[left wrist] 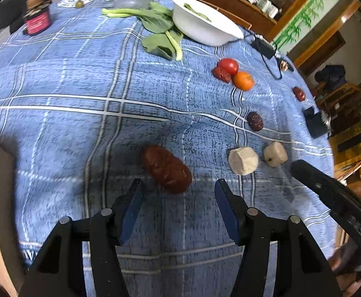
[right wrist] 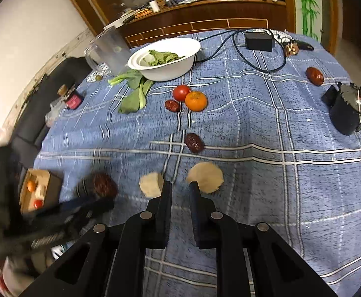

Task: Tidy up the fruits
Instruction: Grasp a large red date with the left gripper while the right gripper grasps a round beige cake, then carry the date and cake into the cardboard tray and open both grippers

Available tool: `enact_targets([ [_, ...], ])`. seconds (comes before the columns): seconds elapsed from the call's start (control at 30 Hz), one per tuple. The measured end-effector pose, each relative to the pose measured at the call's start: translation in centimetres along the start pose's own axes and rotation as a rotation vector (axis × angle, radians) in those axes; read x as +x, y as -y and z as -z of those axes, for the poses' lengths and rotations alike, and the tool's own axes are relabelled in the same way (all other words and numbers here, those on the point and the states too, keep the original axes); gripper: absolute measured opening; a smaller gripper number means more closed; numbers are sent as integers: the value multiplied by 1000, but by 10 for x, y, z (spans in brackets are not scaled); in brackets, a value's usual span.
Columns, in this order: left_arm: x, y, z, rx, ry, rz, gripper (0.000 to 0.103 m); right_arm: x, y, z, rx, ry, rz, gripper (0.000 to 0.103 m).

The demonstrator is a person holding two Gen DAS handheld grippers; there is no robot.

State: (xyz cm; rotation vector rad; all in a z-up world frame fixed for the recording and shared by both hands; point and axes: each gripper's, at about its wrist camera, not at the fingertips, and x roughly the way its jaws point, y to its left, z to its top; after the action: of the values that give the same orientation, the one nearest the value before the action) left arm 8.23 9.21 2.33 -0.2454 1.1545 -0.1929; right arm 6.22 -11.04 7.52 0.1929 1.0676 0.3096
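Note:
My left gripper (left wrist: 179, 188) is open, its jaws wide apart just short of a large dark red date (left wrist: 167, 168) lying on the blue plaid cloth (left wrist: 69, 86); the date also shows in the right wrist view (right wrist: 103, 185). My right gripper (right wrist: 180, 185) is empty with its jaws close together, hovering between two pale root chunks (right wrist: 152, 184) (right wrist: 205, 177). A red tomato (left wrist: 228, 65), an orange (left wrist: 243, 81) and a small date (left wrist: 221, 74) sit together farther back. Two more dates (left wrist: 254, 121) (left wrist: 299, 93) lie to the right.
A white bowl (right wrist: 170, 70) holding greens stands at the back, with loose leafy greens (right wrist: 133, 94) beside it. A clear jug (right wrist: 106, 49), a jar (left wrist: 37, 14), a black adapter with cable (right wrist: 258, 41) and a black cup (right wrist: 345, 113) are around. A cardboard box (right wrist: 38, 188) with small fruits sits left.

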Motion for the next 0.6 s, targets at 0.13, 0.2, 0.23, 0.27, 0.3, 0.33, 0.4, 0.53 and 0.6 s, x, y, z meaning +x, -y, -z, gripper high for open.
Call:
enact_targets([
  [0.13,4,9,0,65,-13,-31,30,3,10,1,28,-14,-8,30],
  [0.2,2,8,3,66,-10,-28,30,6,11,-1,26,-8,6,46],
  [0.23,0,7,6,64,-8,-28,30,9,10,-2,15,-7,13,50],
  [0.27,-3,4,9,56,-6,-26,30,15,7,-3,-7,-13,29,51],
  [0.3,-7,2,11,50,-5,-24,30,20,5,-5,-28,-20,49,51],
  [0.33,-12,-1,14,43,0,-19,30,26,3,-6,-52,-27,73,51],
  [0.4,-25,-5,19,33,15,-12,30,36,0,-9,-86,-28,123,53],
  [0.53,-60,-13,33,2,55,11,30,49,8,-15,-65,-59,138,38],
  [0.6,-77,-18,42,-20,75,19,30,49,12,-16,-58,-62,130,36],
])
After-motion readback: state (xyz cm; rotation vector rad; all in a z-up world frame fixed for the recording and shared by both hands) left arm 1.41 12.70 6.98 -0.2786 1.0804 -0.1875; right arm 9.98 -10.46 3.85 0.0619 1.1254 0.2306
